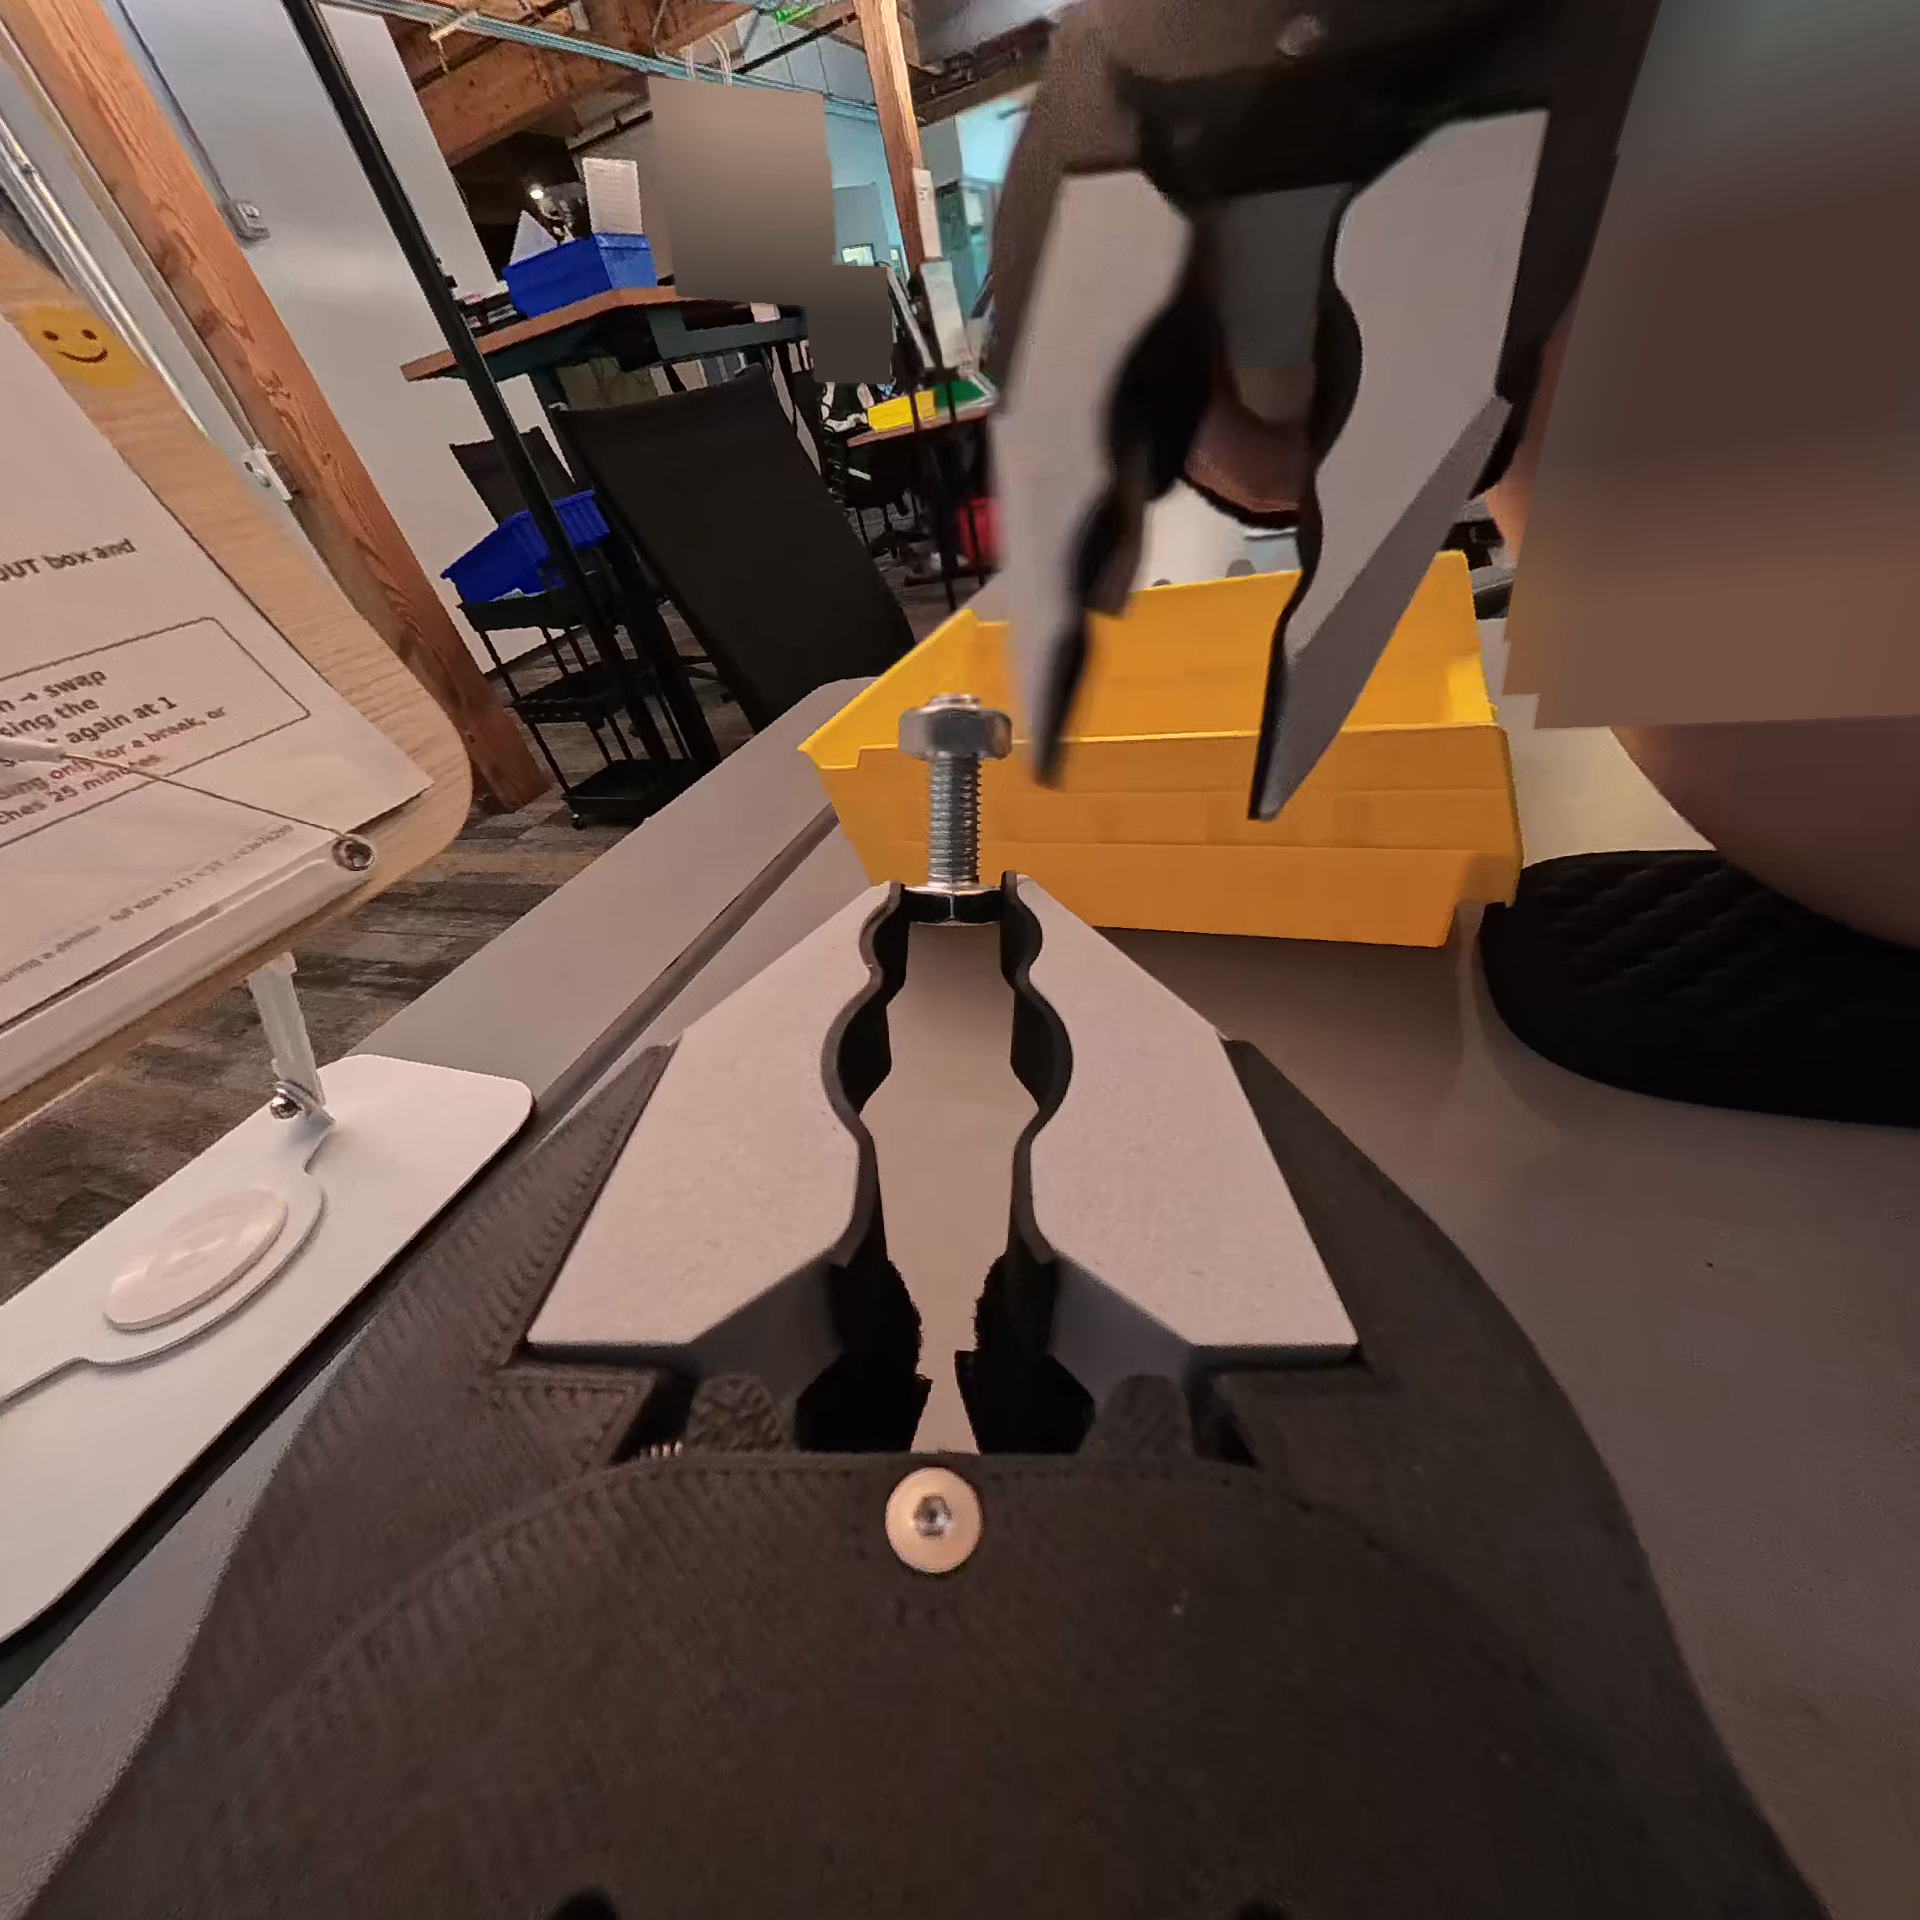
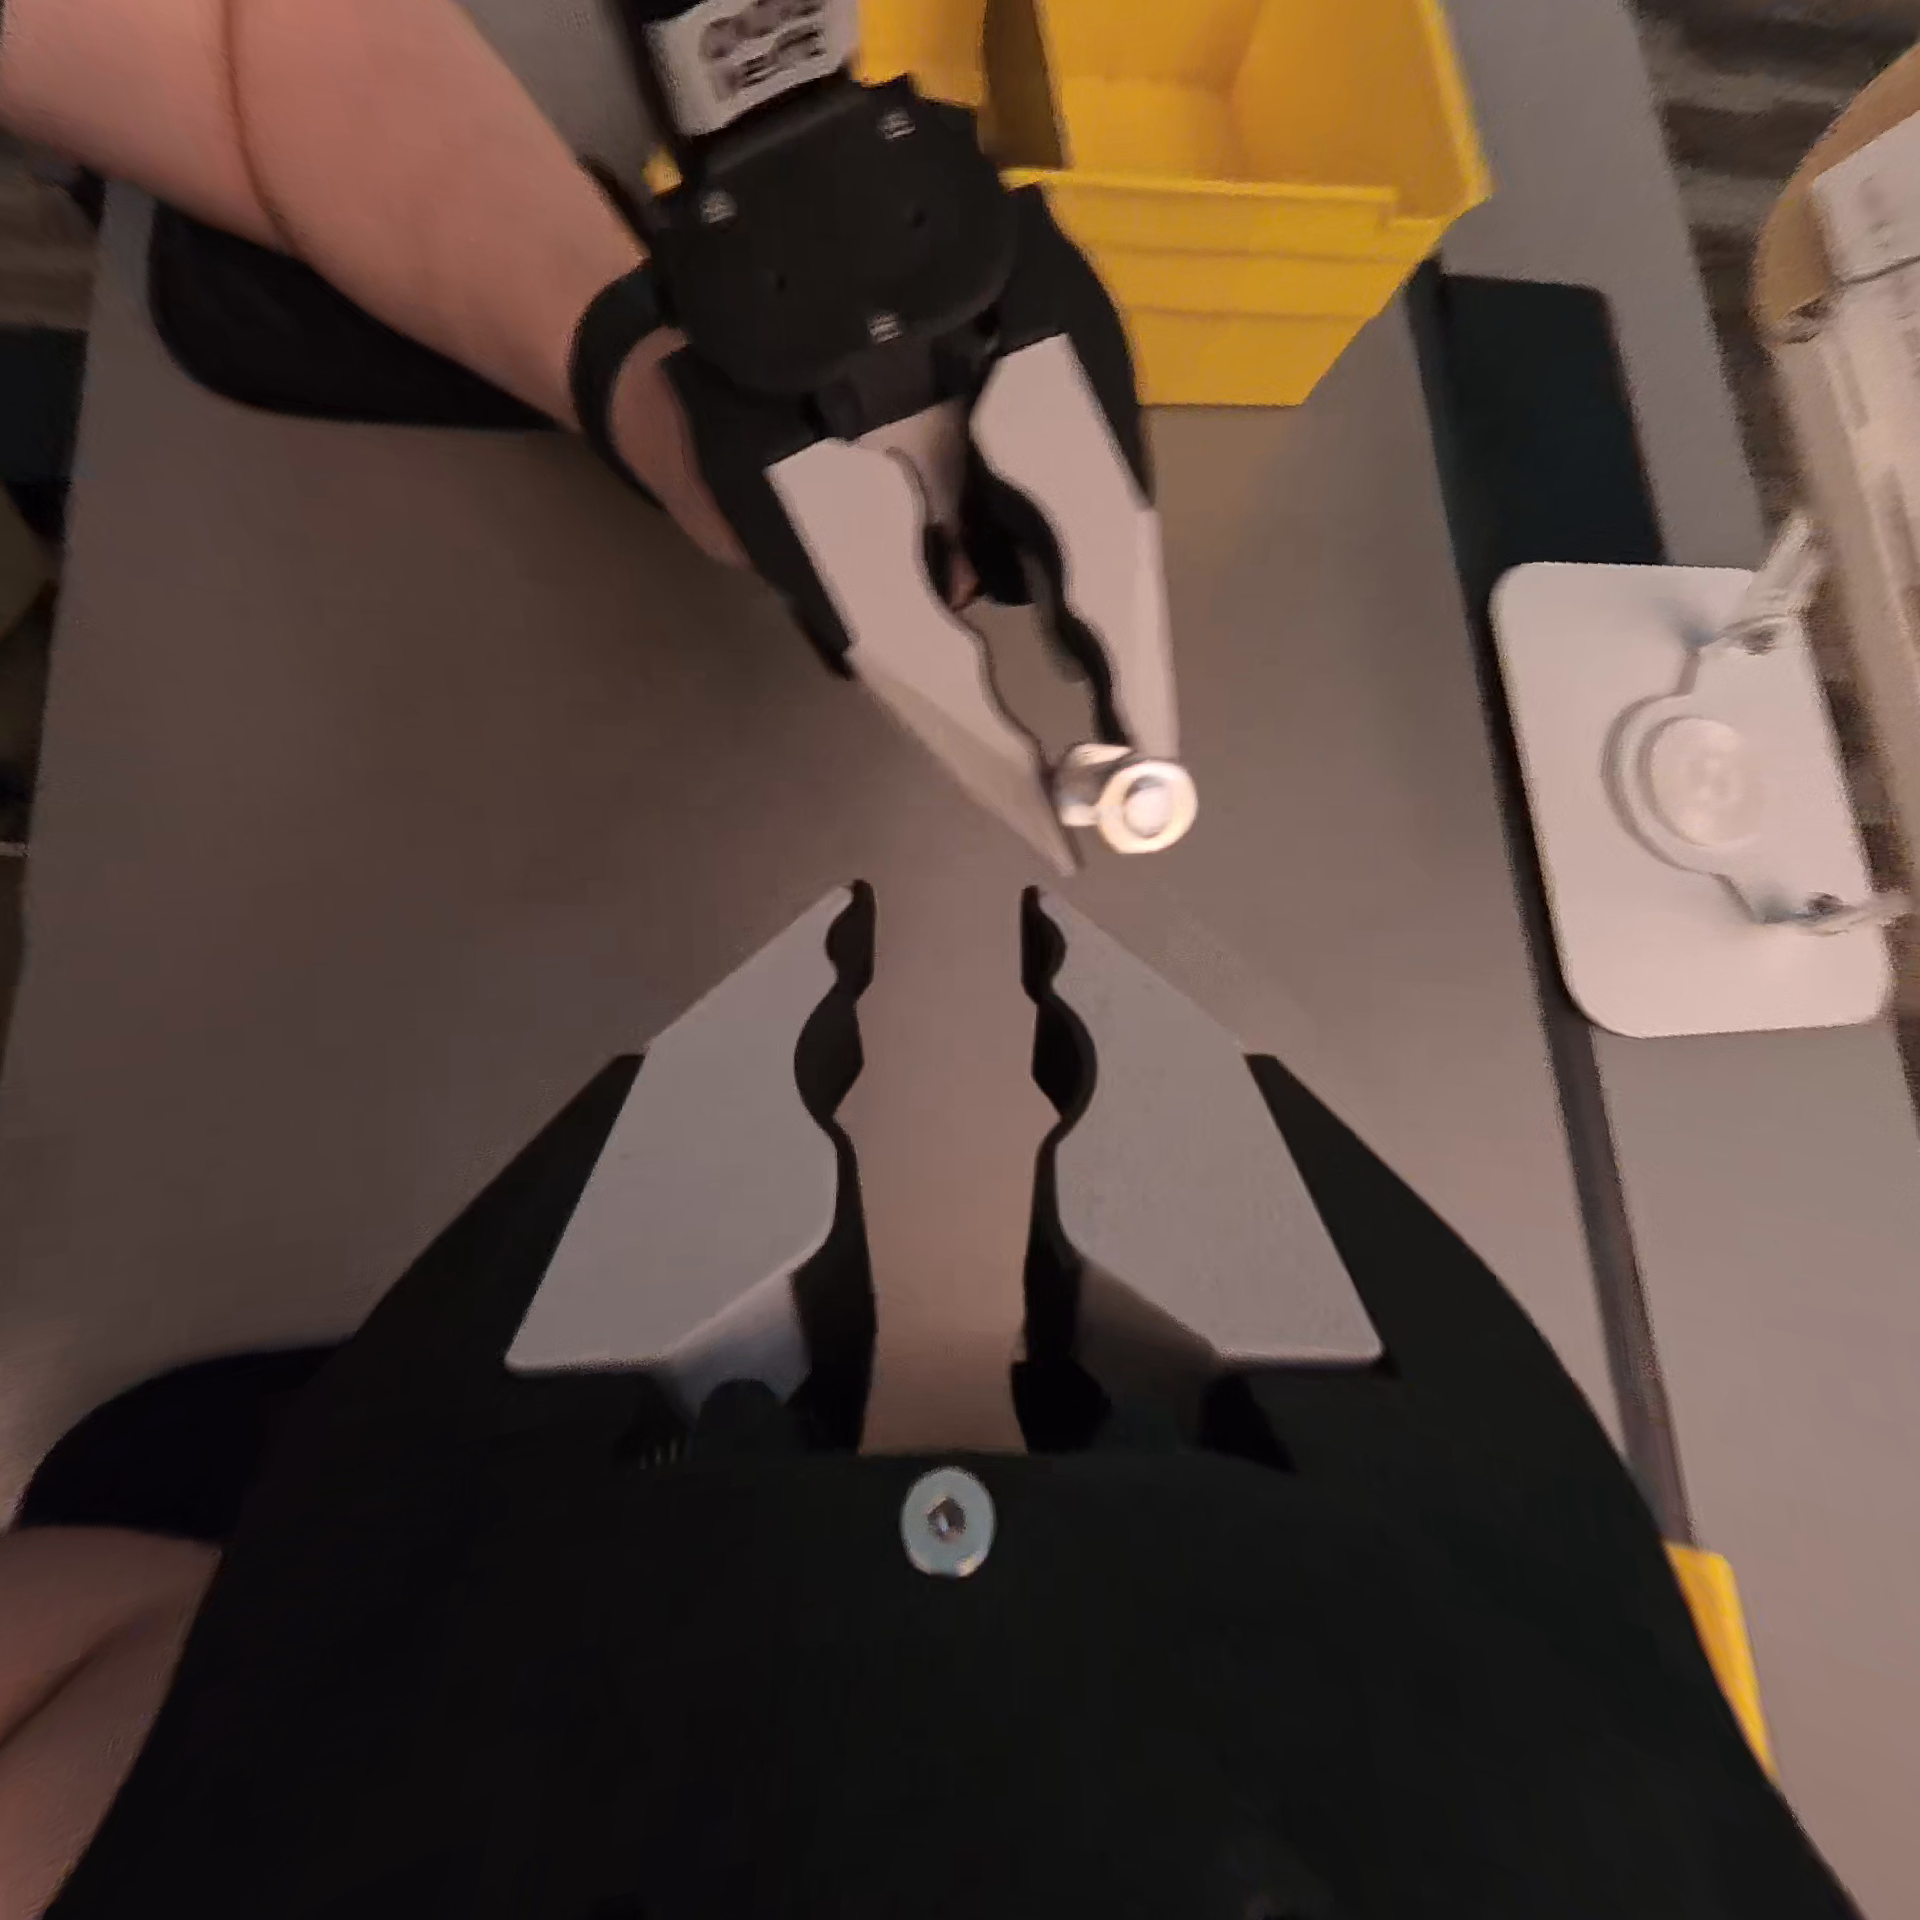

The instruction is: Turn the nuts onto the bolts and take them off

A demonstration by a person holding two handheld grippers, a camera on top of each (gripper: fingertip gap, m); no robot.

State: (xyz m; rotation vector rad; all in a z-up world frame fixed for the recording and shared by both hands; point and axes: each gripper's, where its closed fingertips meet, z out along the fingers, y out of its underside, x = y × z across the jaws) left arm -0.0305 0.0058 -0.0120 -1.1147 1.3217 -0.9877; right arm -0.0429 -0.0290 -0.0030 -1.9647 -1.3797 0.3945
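Here the left gripper (image 1: 951, 902) clamps the bolt (image 1: 953, 821) by its head, shaft upright, just before the yellow bin (image 1: 1195, 810); a nut (image 1: 954, 730) sits at its tip. The right gripper (image 2: 940, 896) hangs near the nut, parted and empty.

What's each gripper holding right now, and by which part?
The left gripper clamps the bolt by its head, nut on top. The right gripper is open and holds nothing.

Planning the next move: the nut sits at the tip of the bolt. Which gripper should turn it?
Right. The right gripper hangs open and empty beside the nut; the left gripper is shut on the bolt head, holding it upright.
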